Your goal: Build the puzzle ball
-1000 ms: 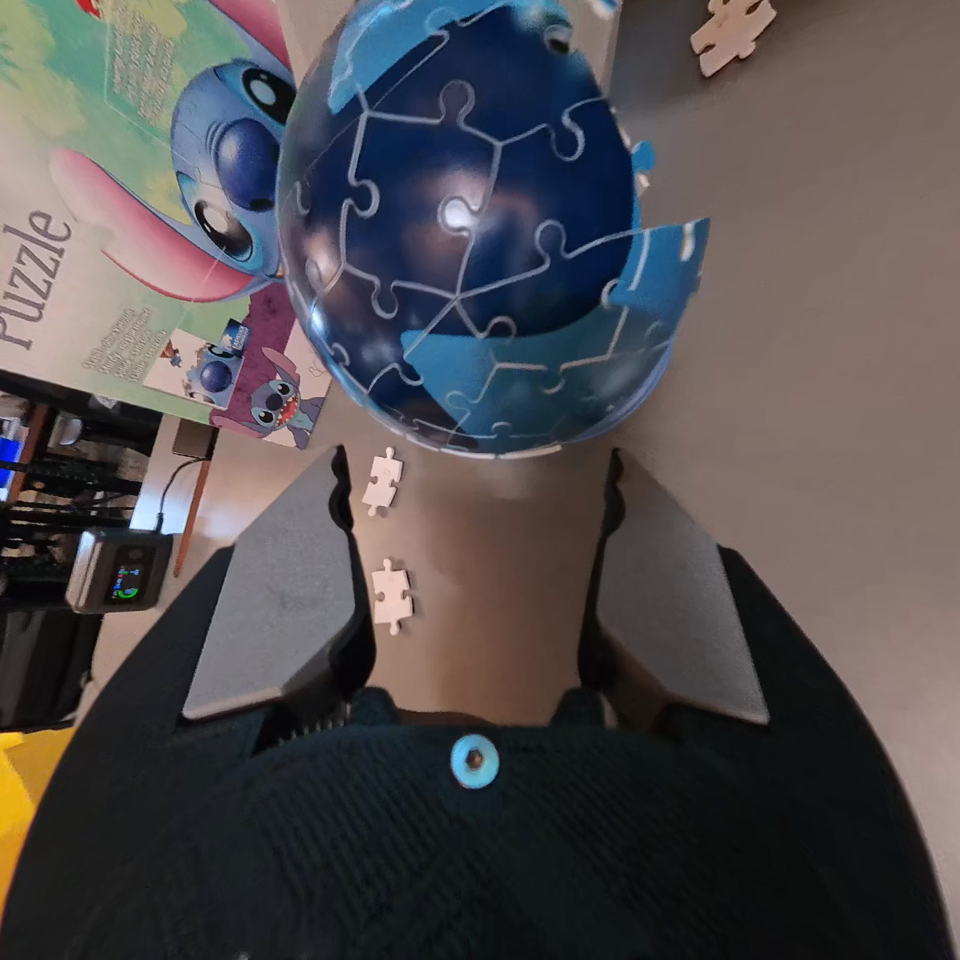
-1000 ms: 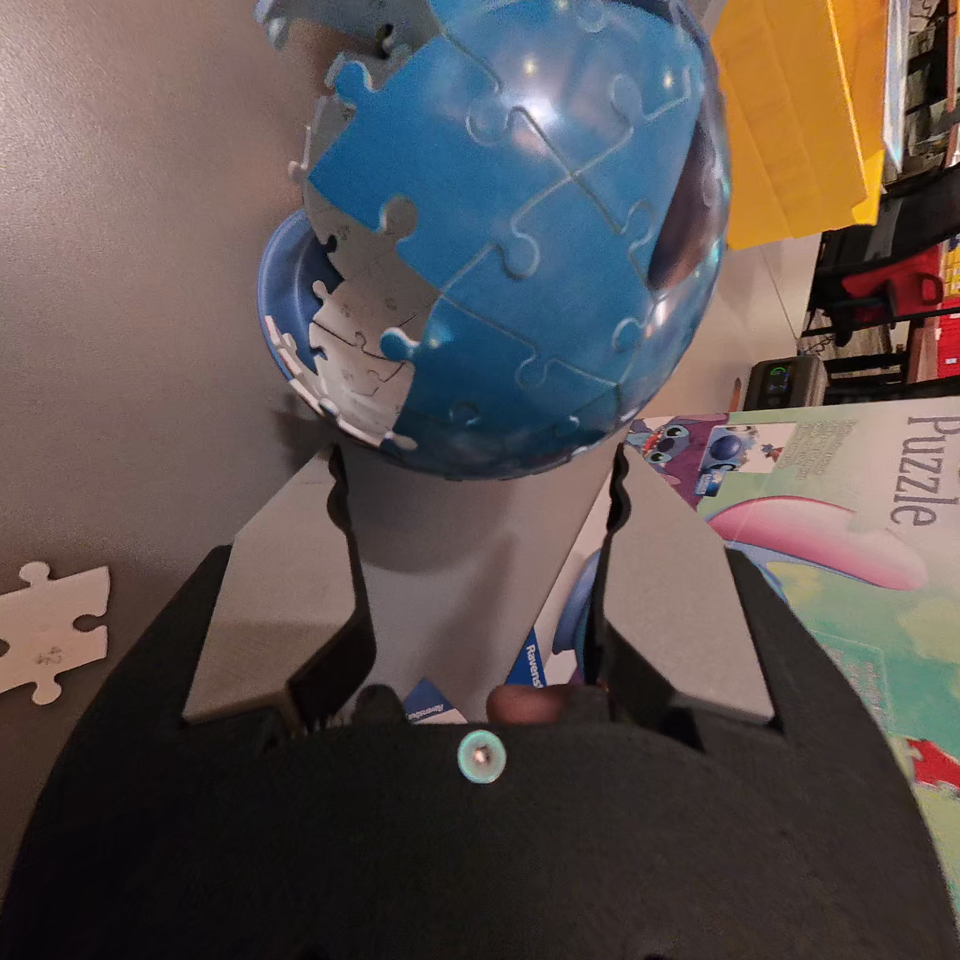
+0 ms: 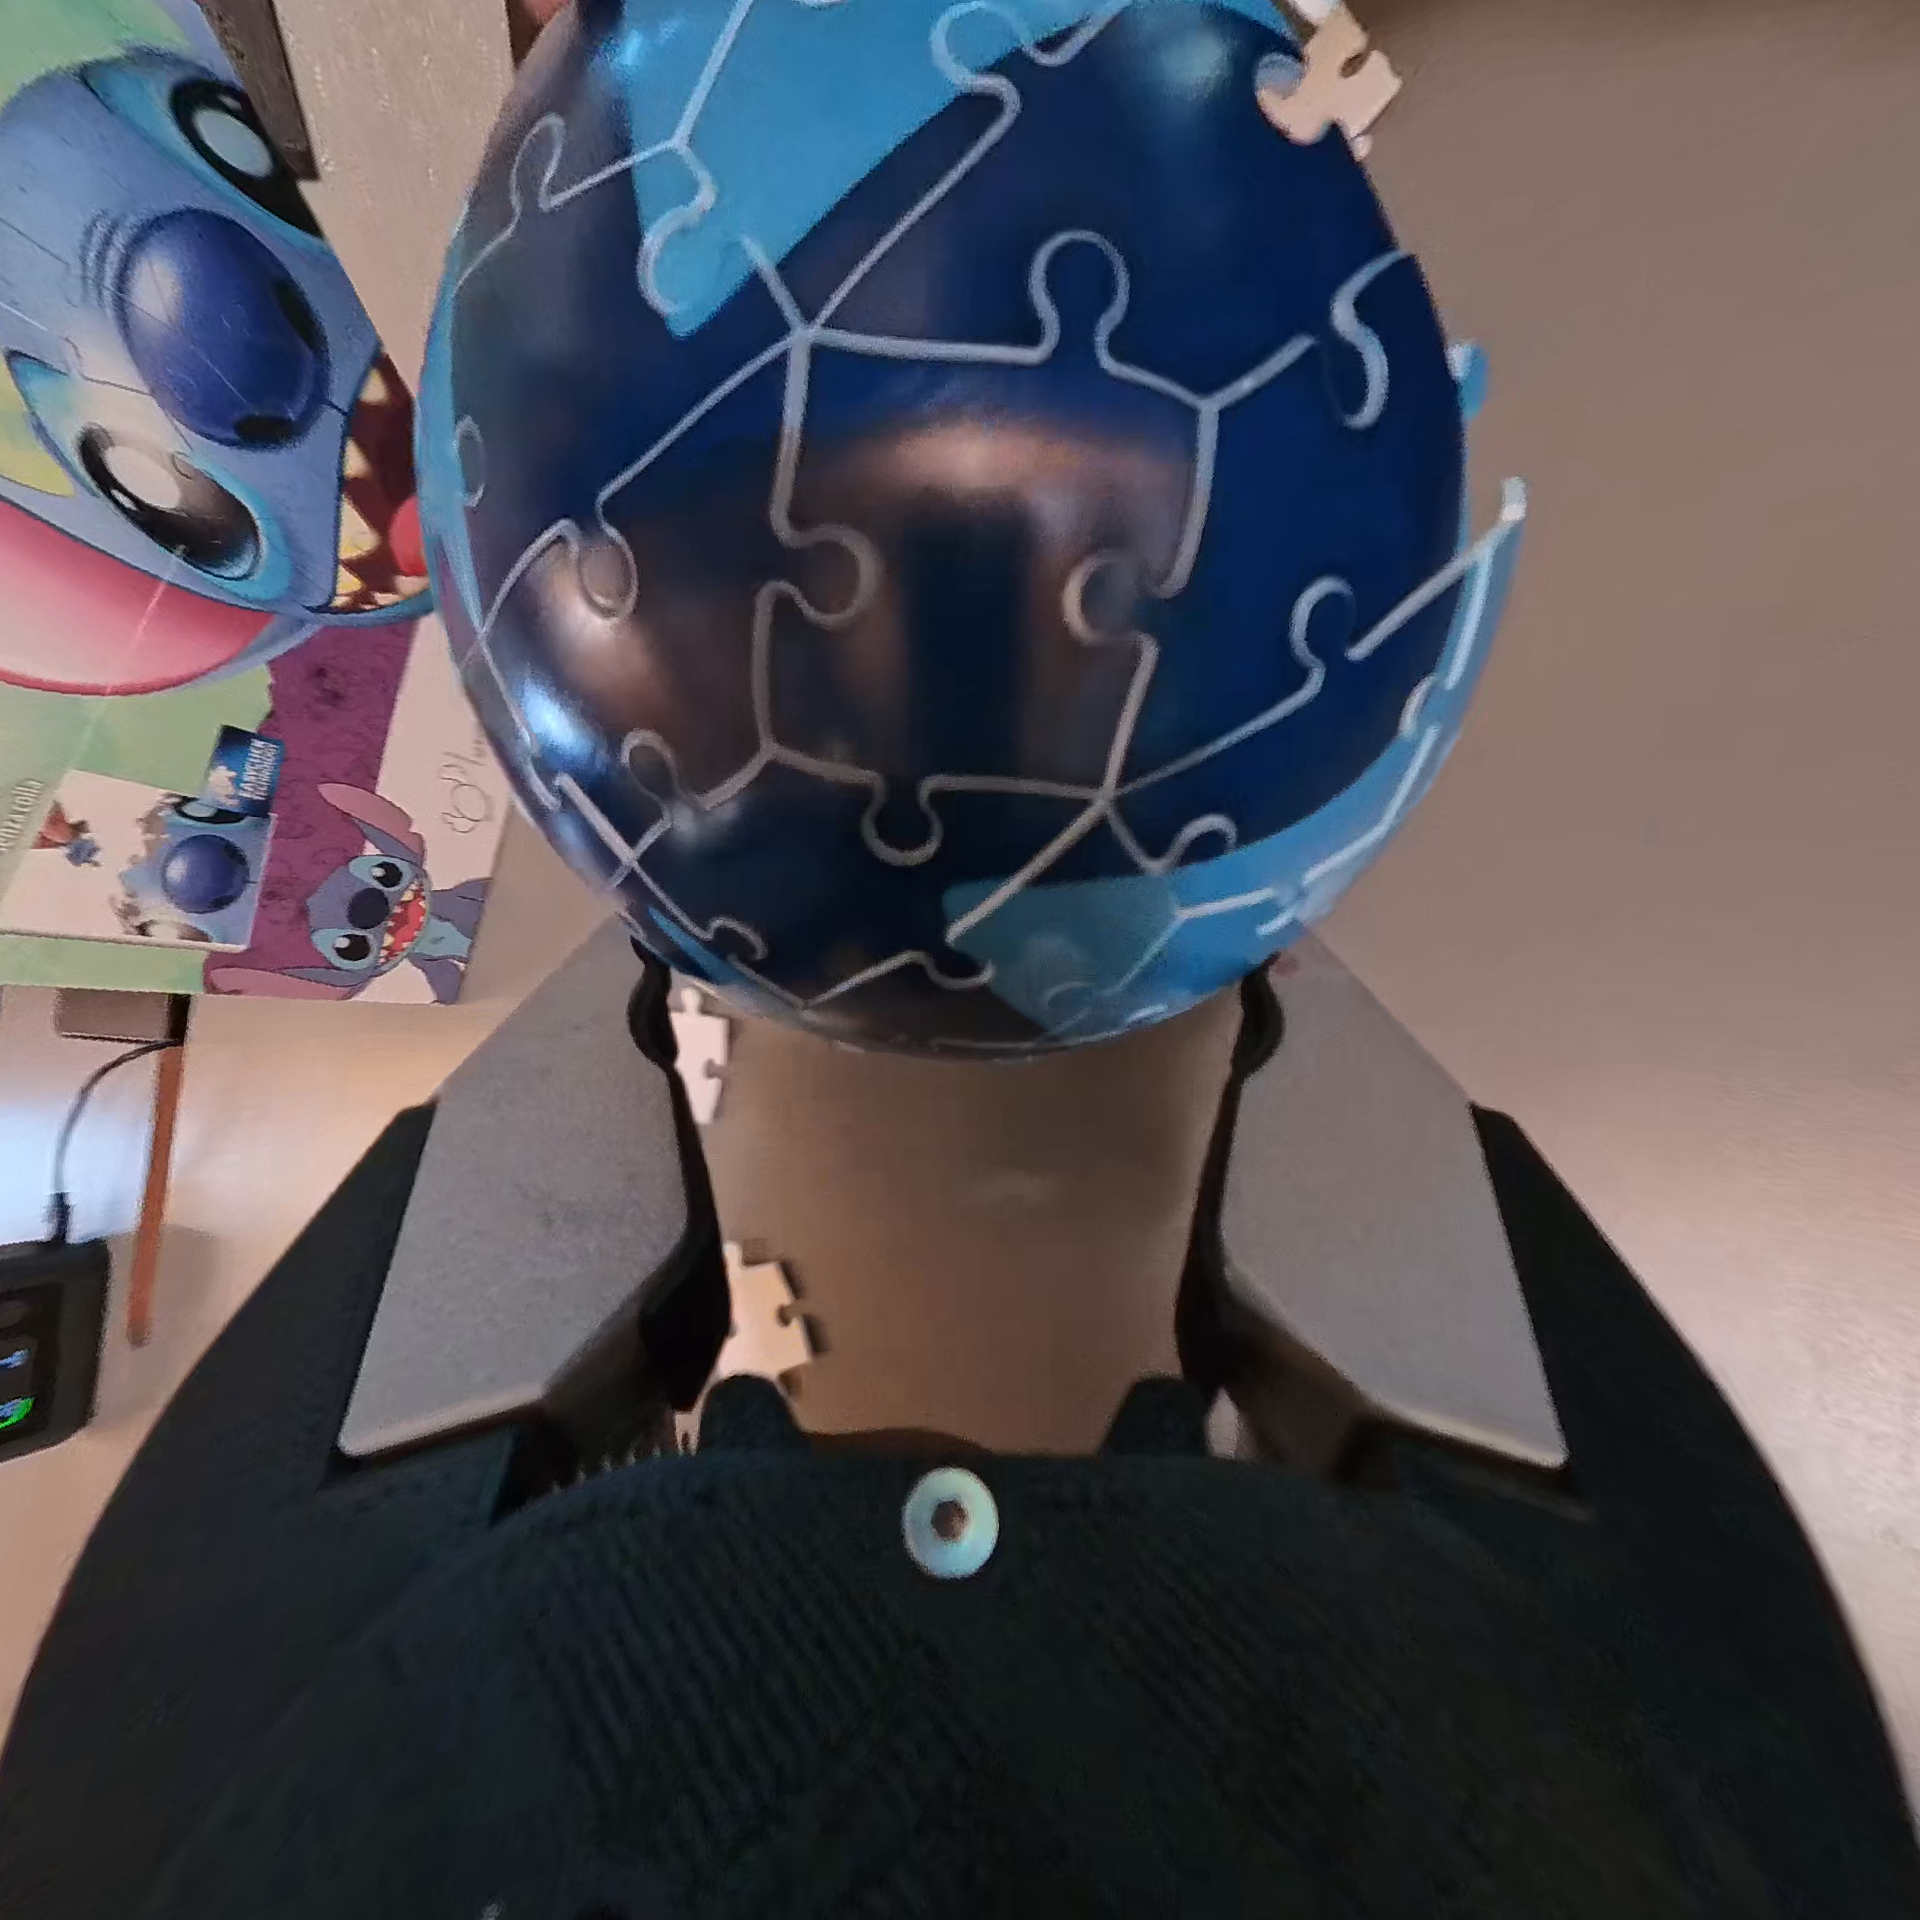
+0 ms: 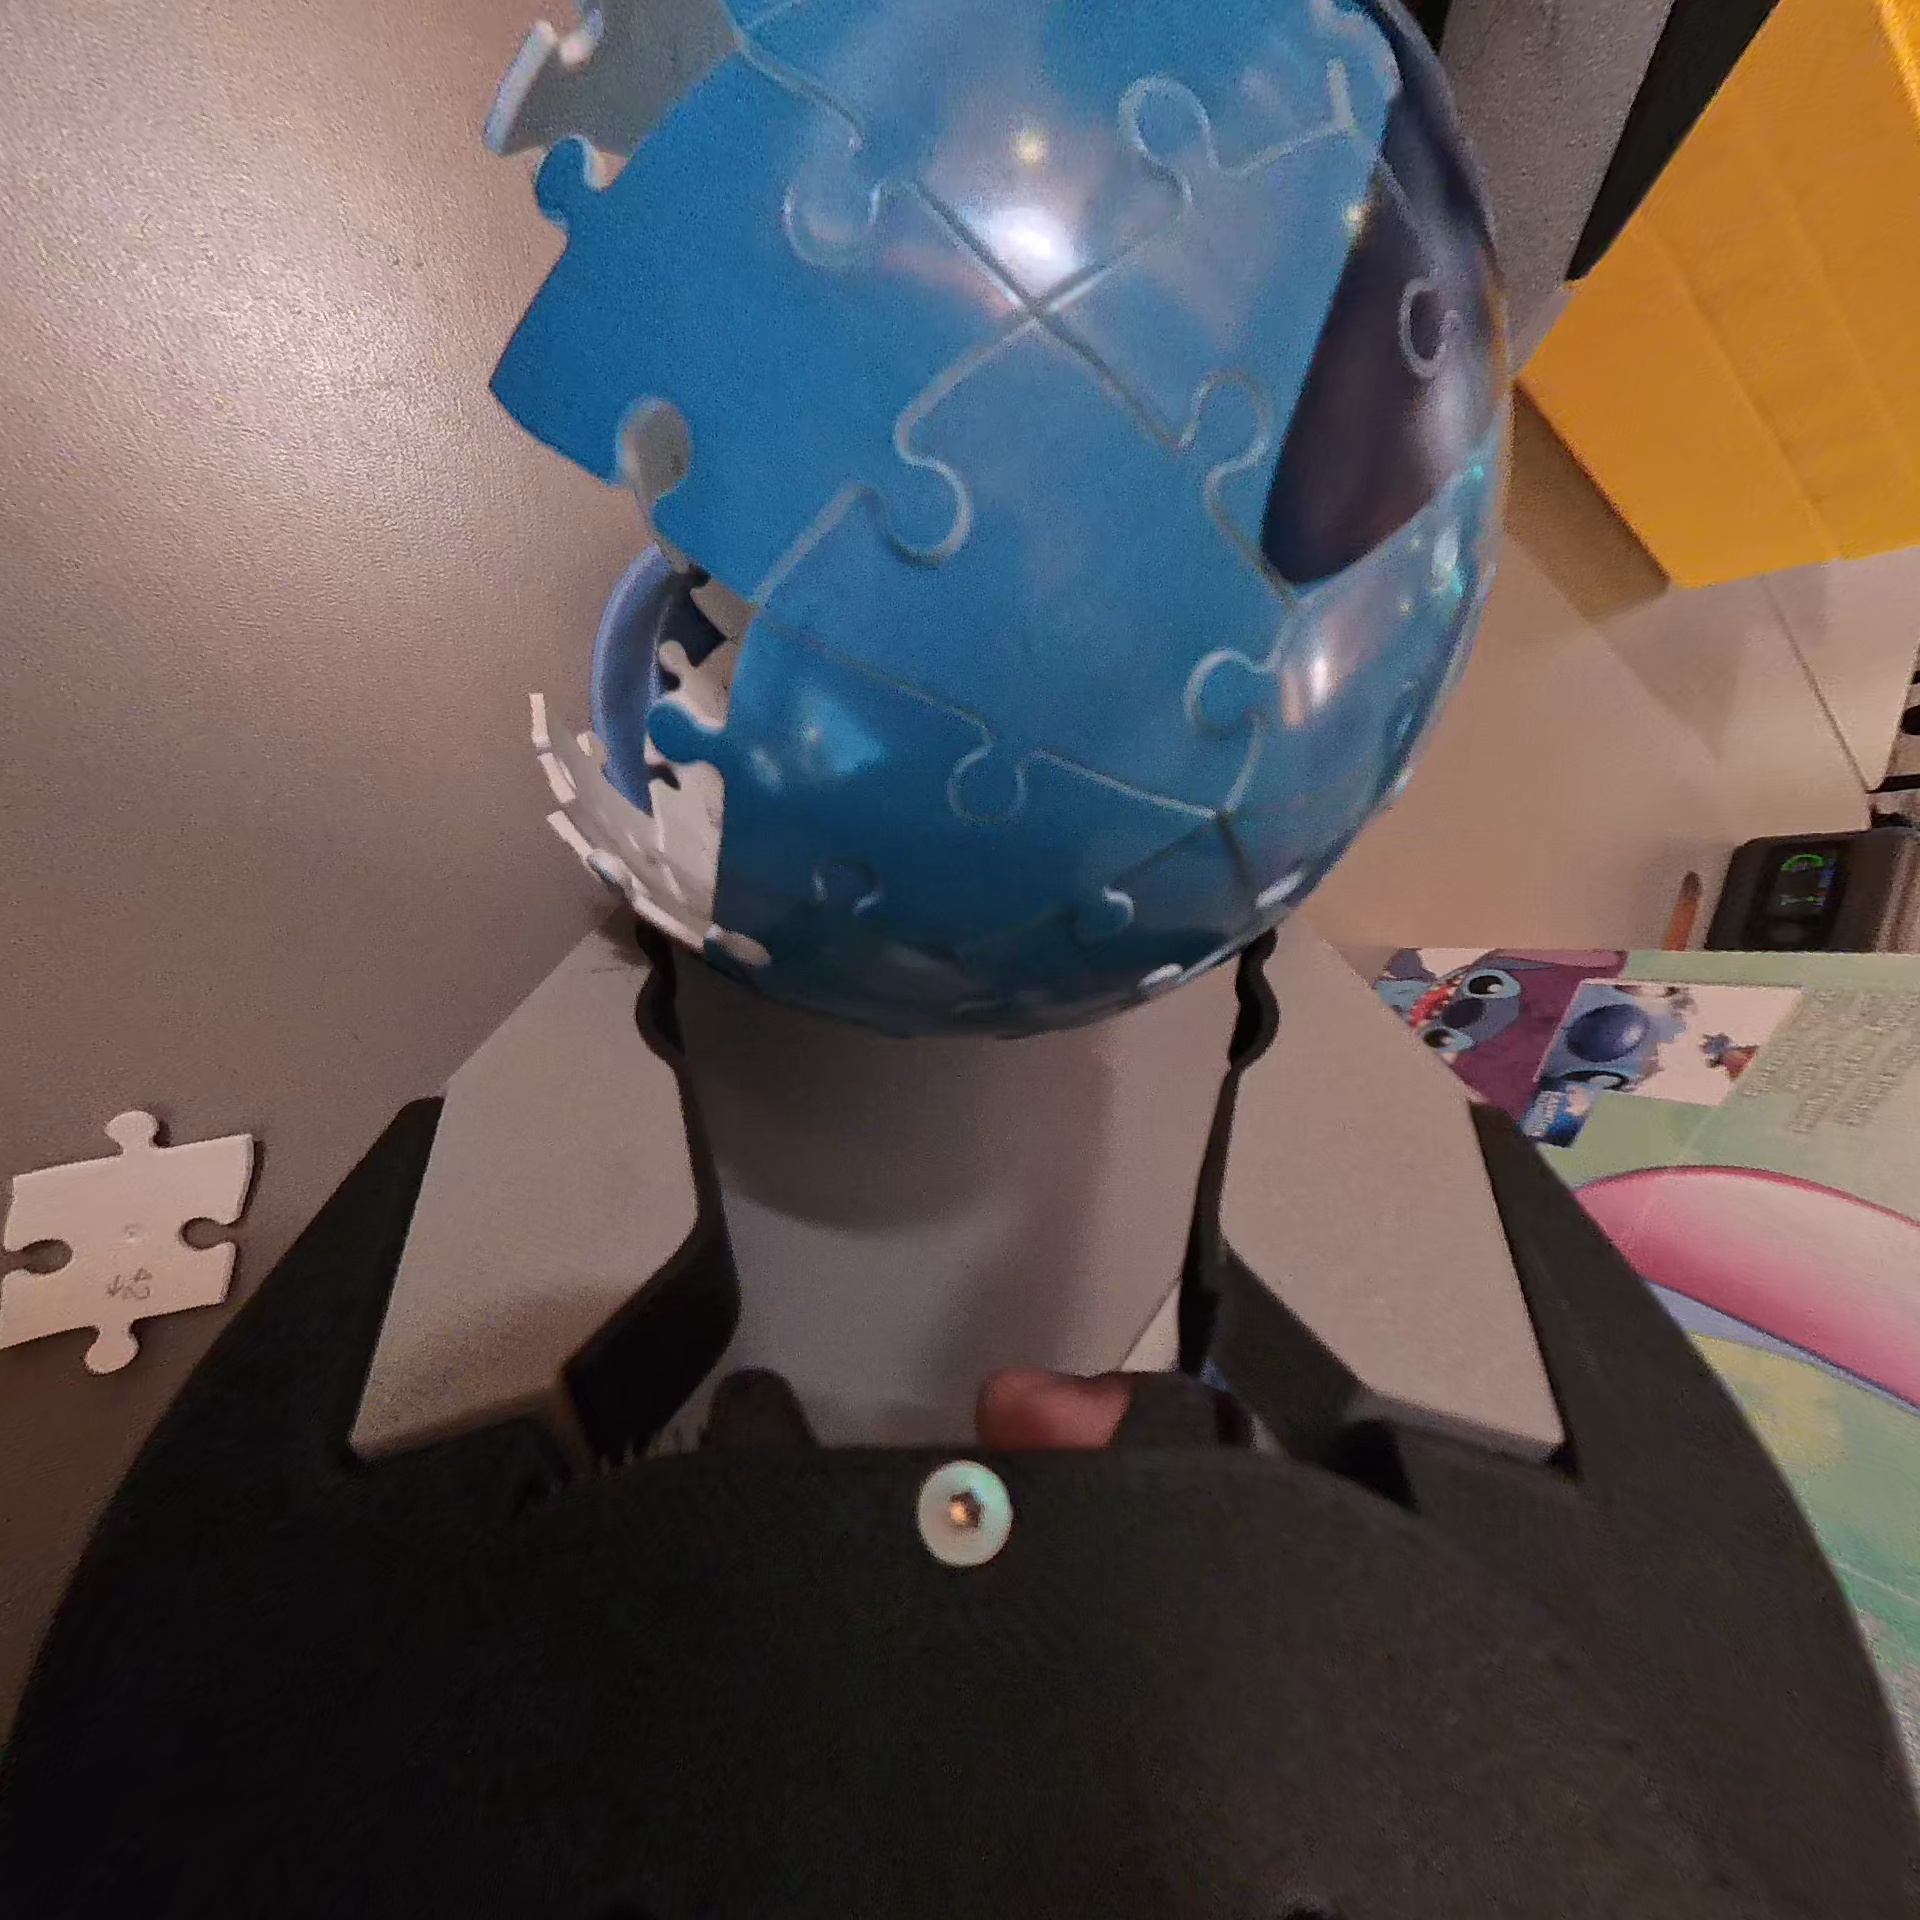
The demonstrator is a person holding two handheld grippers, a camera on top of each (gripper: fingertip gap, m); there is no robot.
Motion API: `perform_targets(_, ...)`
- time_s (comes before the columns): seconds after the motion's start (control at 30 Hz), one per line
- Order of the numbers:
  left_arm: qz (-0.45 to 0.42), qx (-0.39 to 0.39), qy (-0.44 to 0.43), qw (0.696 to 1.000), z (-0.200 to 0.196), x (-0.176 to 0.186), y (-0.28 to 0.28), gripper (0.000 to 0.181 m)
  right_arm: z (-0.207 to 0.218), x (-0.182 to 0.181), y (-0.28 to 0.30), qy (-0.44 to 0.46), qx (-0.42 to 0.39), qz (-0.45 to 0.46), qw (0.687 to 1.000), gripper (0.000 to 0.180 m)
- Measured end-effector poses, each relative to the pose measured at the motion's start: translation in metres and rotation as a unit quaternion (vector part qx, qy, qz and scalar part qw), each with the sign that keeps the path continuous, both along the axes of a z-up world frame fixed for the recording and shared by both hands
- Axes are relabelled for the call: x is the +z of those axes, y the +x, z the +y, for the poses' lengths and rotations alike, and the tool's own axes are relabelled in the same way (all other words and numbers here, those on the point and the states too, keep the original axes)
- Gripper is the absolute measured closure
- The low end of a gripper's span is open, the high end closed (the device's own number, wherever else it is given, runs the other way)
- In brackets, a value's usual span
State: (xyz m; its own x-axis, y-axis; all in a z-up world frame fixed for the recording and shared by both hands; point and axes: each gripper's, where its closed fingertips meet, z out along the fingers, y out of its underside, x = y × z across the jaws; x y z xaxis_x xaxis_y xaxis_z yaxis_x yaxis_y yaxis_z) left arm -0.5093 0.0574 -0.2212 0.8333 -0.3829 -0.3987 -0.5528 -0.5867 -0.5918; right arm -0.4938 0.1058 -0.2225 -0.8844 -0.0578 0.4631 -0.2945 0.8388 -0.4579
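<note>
pressing in from opposite sides, the left gripper and right gripper stand wide, tips at the puzzle ball beside the puzzle box. glossy, likely slippery, fragile hollow shell; hold finished panels, not the open edge.

I am holding the left hand-held gripper with its two grey fingers spread wide apart, the tips lying against the lower curve of the puzzle ball without closing on it. I am keeping the right hand-held gripper posed the same way, fingers wide, tips at the ball's underside. A fingertip of my own hand is showing between the right gripper's fingers at their base.
</note>
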Motion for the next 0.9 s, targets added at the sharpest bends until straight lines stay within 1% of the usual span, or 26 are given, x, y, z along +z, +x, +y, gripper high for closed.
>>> perform_targets(0.13, 0.075, 0.02, 0.009, 0.997, -0.001, 0.009, -0.013, 0.074, 0.003, 0.007, -0.011, 0.025, -0.015, 0.056, 0.998, 0.077)
perform_targets(0.27, 0.136, 0.031, -0.013, 0.99, -0.006, 0.005, -0.019, 0.075, 0.002, 0.004, -0.015, 0.056, -0.024, 0.096, 0.994, 0.077)
perform_targets(0.43, 0.191, 0.038, -0.009, 0.981, -0.01, 0.009, -0.024, 0.082, 0.0, 0.009, -0.019, 0.077, -0.028, 0.138, 0.987, 0.069)
perform_targets(0.53, 0.193, 0.041, 0.0, 0.98, -0.012, 0.011, -0.023, 0.082, 0.003, 0.012, -0.018, 0.092, -0.029, 0.163, 0.982, 0.07)
perform_targets(0.63, 0.202, 0.046, -0.001, 0.978, -0.016, 0.01, -0.025, 0.083, 0.002, 0.013, -0.016, 0.094, -0.028, 0.17, 0.981, 0.069)
perform_targets(0.83, 0.193, 0.047, -0.005, 0.98, -0.018, 0.006, -0.023, 0.08, 0.004, 0.009, -0.016, 0.117, -0.029, 0.188, 0.975, 0.069)
perform_targets(0.9, 0.183, 0.051, -0.007, 0.982, -0.021, 0.005, -0.022, 0.08, 0.006, 0.012, -0.015, 0.119, -0.034, 0.194, 0.973, 0.072)
